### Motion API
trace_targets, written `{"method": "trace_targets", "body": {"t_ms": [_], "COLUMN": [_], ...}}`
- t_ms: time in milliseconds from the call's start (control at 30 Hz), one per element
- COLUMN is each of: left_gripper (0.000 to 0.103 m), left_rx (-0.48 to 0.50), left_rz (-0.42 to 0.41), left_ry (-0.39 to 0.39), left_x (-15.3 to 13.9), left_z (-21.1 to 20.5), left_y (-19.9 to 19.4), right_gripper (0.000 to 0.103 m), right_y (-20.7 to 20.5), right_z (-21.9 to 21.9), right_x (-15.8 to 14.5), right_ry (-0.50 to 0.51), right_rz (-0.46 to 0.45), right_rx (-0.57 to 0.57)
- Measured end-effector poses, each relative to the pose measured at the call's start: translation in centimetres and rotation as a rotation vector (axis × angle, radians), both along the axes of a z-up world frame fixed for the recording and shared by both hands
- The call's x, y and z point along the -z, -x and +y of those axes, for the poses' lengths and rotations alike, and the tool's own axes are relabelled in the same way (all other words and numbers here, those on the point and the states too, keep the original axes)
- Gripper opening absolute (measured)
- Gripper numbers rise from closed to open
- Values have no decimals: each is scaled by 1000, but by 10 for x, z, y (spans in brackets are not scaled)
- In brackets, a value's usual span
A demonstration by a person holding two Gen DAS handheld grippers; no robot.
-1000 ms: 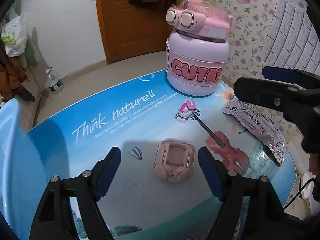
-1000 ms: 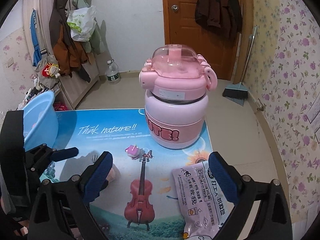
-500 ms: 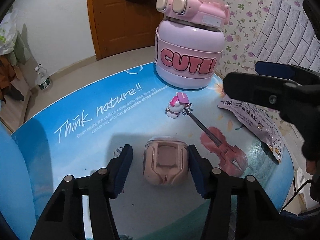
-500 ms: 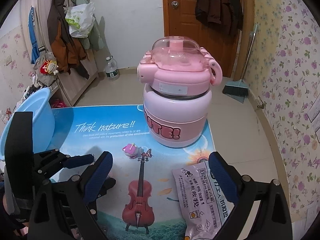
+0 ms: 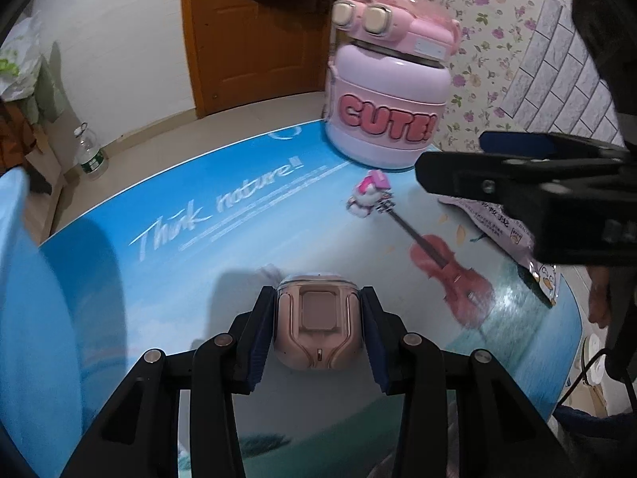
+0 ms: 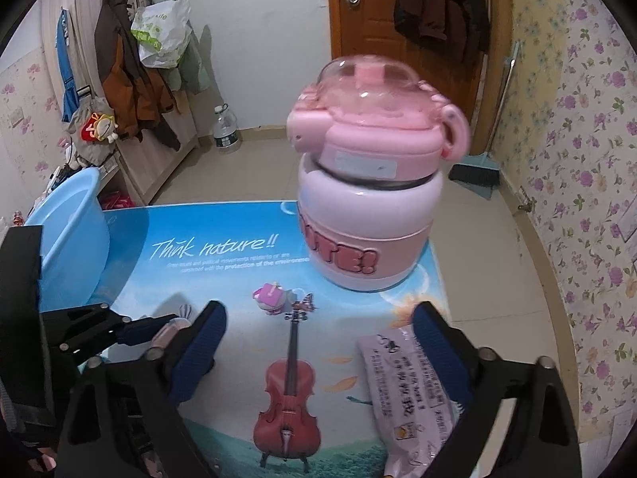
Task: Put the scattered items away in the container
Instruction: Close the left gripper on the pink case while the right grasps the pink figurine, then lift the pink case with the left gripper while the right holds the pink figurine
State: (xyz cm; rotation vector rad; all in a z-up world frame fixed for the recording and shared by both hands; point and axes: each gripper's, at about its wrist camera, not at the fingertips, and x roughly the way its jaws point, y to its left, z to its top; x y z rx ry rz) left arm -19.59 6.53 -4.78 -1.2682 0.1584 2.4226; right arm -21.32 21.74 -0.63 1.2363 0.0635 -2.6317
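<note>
The left hand-held gripper [image 5: 316, 328] is clamped on the pink case [image 5: 317, 324] at the desk's [image 5: 167, 279] near edge. The basin [image 6: 67, 231] lies to its left. The right hand-held gripper [image 6: 318, 346] hangs open, farther off.

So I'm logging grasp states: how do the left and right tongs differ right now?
The left tongs are closed, both pads against the sides of the pink case; the right tongs are wide open and hold nothing. The left tongs are at the case on the mat, near the blue basin; the right tongs hover over the snack packet. Both have black arms with blue pads.
</note>
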Motion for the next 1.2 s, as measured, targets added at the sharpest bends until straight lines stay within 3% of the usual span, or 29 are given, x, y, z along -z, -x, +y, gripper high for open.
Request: {"method": "trace_targets", "body": {"t_ms": [267,500,867,1100,1200], "left_gripper": [40,40,40,40,40], "left_rx": [-63,-97,-128,-121,-116], "left_rz": [-12,-25,-23,-18,-12], "left_ry": [-9,-25,-32,-34,-33], "left_x": [-3,-4,-7,-10,-12], "left_z": [-29,-48,-65,-65,-65], "left_y": [-18,-35,-43,-46,-49], "right_gripper": [89,80,51,25,25], "right_y": [11,27,49,46,43], "right_z": [-18,-35,-41,-44,-41], "right_x": [11,23,46,46,45], "right_ry": [11,-21,-37,-49,-37], "right_rz": [-40,-73,-159,-144,-140], "right_rx": [-31,-49,-77,-114,-121]}}
